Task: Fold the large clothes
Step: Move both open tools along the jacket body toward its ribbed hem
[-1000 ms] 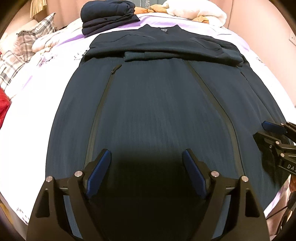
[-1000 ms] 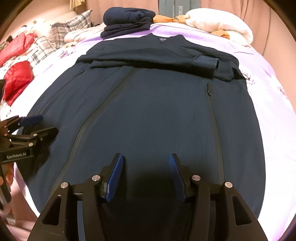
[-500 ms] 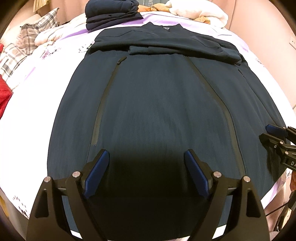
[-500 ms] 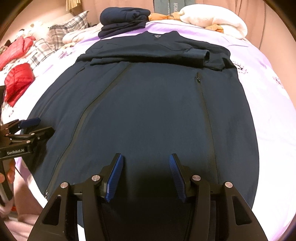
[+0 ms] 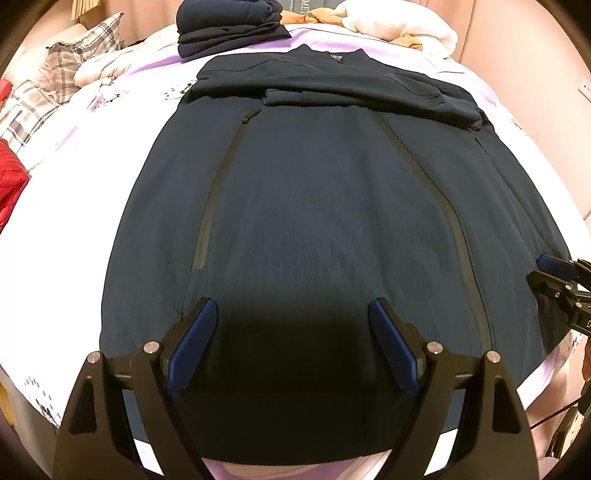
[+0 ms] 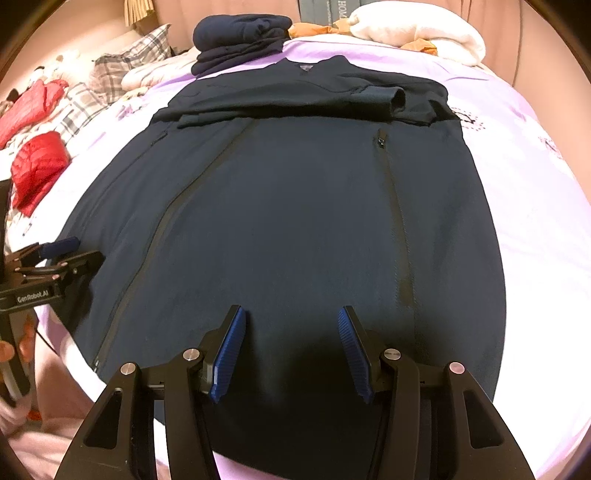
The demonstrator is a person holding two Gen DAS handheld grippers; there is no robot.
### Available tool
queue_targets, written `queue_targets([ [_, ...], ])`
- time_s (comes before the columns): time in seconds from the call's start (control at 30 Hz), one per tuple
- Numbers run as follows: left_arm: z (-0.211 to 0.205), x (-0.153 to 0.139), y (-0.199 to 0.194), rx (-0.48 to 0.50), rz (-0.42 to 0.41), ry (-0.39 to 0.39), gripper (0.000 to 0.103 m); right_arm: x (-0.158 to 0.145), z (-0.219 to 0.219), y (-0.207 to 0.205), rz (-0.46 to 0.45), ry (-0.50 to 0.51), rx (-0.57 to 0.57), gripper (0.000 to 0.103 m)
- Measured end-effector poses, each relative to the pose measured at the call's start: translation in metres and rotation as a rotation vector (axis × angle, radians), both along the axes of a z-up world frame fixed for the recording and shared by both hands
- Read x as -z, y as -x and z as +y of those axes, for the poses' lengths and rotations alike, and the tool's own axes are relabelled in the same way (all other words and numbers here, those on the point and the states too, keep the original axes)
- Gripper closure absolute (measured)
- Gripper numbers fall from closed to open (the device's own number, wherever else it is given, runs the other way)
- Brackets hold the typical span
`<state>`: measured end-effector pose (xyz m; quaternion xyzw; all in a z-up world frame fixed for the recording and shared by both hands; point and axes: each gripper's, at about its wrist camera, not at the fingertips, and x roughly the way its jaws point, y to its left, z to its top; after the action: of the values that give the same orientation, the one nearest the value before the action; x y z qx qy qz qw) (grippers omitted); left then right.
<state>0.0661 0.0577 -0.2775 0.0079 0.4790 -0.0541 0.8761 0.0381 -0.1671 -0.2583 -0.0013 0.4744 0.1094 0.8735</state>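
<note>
A large dark navy zip jacket (image 5: 314,206) lies flat on the bed, collar far, hem near, both sleeves folded across the chest (image 5: 351,96). It also shows in the right wrist view (image 6: 295,206). My left gripper (image 5: 293,314) is open and empty above the hem's left part. My right gripper (image 6: 291,317) is open and empty above the hem's right part. Each gripper shows in the other's view, the right one (image 5: 554,275) at the hem's right edge, the left one (image 6: 59,258) at the hem's left edge.
A folded stack of dark clothes (image 5: 229,26) sits at the bed's far end, beside a white and orange bundle (image 5: 399,26). Plaid pillows (image 5: 44,96) and red garments (image 6: 37,162) lie to the left. The lavender sheet (image 6: 535,221) surrounds the jacket.
Both grippers have drawn back toward the near edge of the bed, so the jacket's hem and the bed edge now show below them. Both stay open.
</note>
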Motion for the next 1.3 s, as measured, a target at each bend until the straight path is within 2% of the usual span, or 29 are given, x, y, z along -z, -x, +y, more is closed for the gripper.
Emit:
queue_targets([
  [0.23,0.01,-0.003,0.009,0.0,0.004,-0.006,0.018,-0.002,-0.005,0.008,0.006,0.007,0.001,0.052],
  [0.7,0.035,-0.026,0.018,-0.096,-0.027,0.055,0.018,-0.013,-0.028,0.018,0.001,0.021,0.076,0.052],
  [0.9,0.045,-0.026,0.015,-0.146,-0.017,0.093,0.018,-0.015,-0.036,0.015,0.004,-0.034,0.115,0.052],
  [1.3,0.06,-0.027,0.015,-0.191,-0.027,0.117,0.018,-0.021,-0.045,0.008,-0.006,-0.037,0.166,0.052],
])
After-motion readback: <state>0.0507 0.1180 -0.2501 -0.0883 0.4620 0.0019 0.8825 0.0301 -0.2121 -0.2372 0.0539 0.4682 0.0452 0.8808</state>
